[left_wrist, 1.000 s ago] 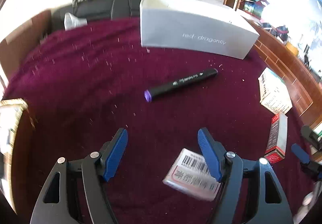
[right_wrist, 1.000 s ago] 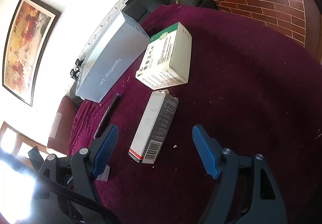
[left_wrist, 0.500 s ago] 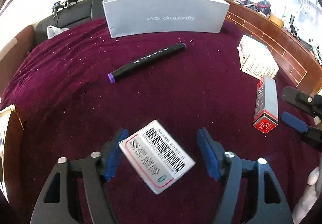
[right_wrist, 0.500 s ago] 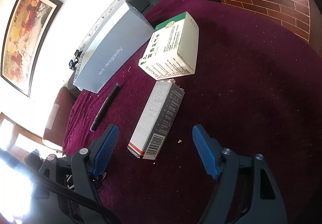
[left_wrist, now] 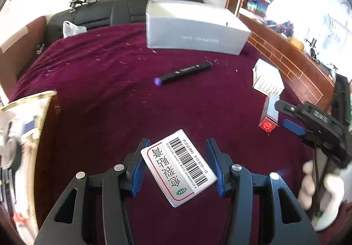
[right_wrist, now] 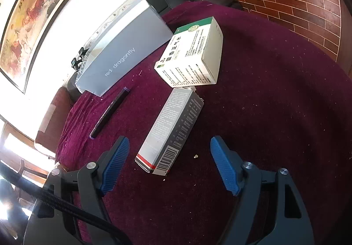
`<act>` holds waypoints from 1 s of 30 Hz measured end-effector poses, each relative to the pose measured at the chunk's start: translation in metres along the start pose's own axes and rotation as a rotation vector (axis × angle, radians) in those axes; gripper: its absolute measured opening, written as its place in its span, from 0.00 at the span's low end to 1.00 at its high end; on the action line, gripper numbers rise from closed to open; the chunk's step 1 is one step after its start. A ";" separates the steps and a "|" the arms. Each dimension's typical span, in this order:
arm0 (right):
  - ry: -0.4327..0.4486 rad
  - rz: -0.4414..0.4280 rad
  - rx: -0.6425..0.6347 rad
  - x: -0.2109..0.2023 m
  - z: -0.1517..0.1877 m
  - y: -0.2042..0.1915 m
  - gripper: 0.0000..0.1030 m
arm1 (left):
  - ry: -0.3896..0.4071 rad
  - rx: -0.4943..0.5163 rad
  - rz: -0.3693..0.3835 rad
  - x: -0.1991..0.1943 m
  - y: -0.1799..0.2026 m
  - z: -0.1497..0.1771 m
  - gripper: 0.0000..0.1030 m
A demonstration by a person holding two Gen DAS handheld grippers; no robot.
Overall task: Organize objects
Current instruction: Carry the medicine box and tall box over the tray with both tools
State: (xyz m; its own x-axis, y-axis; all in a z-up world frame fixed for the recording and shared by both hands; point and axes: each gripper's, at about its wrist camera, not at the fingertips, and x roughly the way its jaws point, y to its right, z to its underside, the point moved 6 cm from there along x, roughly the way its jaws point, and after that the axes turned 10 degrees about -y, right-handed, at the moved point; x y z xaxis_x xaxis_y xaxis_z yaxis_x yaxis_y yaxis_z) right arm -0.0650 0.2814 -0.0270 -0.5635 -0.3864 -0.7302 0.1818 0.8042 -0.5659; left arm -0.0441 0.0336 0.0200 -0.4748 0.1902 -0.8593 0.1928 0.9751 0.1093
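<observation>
Clamping barcode box (left_wrist: 179,167): left claw (left_wrist: 178,165); right claw (right_wrist: 169,163) agape; grey box (left_wrist: 195,29) contents hidden.

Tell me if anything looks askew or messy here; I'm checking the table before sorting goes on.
The small barcoded box sits skewed between the left gripper fingers, corner-on rather than square. Pale crumbs are scattered over the maroon cloth. The marker and grey carton lie at loose angles; nothing looks spilled or visibly damaged.
</observation>
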 end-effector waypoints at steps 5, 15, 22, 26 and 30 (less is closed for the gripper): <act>-0.088 0.068 0.051 0.005 -0.011 -0.005 0.74 | 0.050 0.014 -0.099 -0.031 -0.023 0.017 0.44; -0.196 0.468 -0.095 0.044 -0.020 -0.044 0.39 | 0.098 -0.027 -0.189 -0.068 -0.070 0.045 0.44; -0.212 0.469 -0.101 0.035 -0.003 -0.048 0.24 | 0.110 -0.065 -0.200 -0.083 -0.099 0.060 0.44; -0.213 0.422 -0.126 0.020 0.017 -0.060 0.24 | 0.127 -0.085 -0.205 -0.093 -0.111 0.068 0.44; -0.216 0.333 -0.202 0.004 0.041 -0.102 0.24 | 0.139 -0.113 -0.215 -0.101 -0.125 0.077 0.44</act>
State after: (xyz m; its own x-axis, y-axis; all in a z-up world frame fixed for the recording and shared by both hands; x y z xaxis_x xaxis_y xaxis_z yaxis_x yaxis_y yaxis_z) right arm -0.0526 0.1792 0.0124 -0.3159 -0.1595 -0.9353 0.1513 0.9647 -0.2156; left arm 0.0459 -0.1163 0.0548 -0.6090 -0.0167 -0.7930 -0.0187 0.9998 -0.0067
